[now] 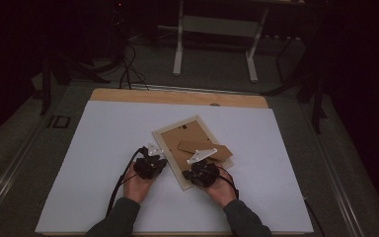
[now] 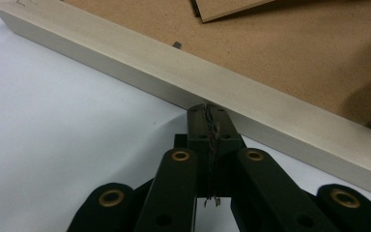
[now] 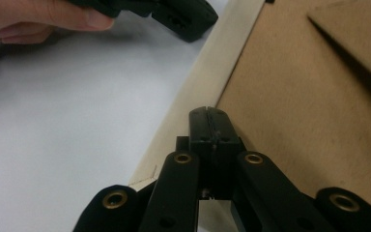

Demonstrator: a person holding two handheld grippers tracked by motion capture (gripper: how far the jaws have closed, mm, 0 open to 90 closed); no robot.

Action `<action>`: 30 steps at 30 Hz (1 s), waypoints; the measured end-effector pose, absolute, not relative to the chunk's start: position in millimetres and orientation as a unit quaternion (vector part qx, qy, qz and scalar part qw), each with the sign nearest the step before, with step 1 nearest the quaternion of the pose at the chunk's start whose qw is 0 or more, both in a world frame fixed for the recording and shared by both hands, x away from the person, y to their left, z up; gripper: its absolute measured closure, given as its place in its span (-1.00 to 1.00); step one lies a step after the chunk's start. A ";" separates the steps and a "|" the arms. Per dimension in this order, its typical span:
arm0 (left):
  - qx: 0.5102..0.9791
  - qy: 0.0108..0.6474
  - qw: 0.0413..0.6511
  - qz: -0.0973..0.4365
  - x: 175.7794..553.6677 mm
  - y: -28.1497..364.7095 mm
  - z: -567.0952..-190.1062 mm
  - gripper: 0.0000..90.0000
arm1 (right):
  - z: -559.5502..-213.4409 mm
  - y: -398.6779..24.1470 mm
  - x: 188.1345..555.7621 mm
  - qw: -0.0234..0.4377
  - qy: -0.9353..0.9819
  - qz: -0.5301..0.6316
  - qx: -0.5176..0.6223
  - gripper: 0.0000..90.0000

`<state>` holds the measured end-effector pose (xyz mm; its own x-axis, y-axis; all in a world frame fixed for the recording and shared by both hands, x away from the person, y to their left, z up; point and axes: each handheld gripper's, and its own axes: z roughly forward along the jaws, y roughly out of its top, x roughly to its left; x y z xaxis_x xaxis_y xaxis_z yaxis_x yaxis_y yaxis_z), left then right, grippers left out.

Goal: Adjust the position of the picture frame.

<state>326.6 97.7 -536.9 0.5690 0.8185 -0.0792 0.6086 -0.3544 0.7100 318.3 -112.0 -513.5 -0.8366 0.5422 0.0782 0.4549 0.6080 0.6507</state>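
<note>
High view: picture frame (image 1: 193, 148) lying face-down, backing board in place, stand up. Left gripper (image 1: 150, 160) and right gripper (image 1: 201, 170) resting at near edges, jaws pressed together, gripping nothing; backing work apparently barely begun.

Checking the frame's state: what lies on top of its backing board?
A brown stand flap lies on the backing board inside the pale frame. Anything beneath the board is covered.

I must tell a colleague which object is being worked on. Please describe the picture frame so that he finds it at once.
On the white sheet covering the table, look just ahead of the two hands. The picture frame lies face down and askew: a pale wooden border around brown backing board, its brown stand folded out on top.
</note>
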 end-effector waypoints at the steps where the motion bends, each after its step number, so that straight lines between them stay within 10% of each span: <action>1: 0.811 0.440 0.359 0.142 326.1 97.4 -536.6 1.00 | -508.2 -113.8 321.3 0.077 0.890 0.351 0.280 1.00; 17: 0.829 0.391 0.383 0.114 295.1 81.0 -523.7 0.99 | -459.8 -203.1 367.7 0.186 0.822 0.372 0.390 1.00; 30: 0.854 0.328 0.389 0.104 267.0 48.1 -520.1 0.99 | -489.7 -247.4 385.6 0.167 0.800 0.345 0.461 1.00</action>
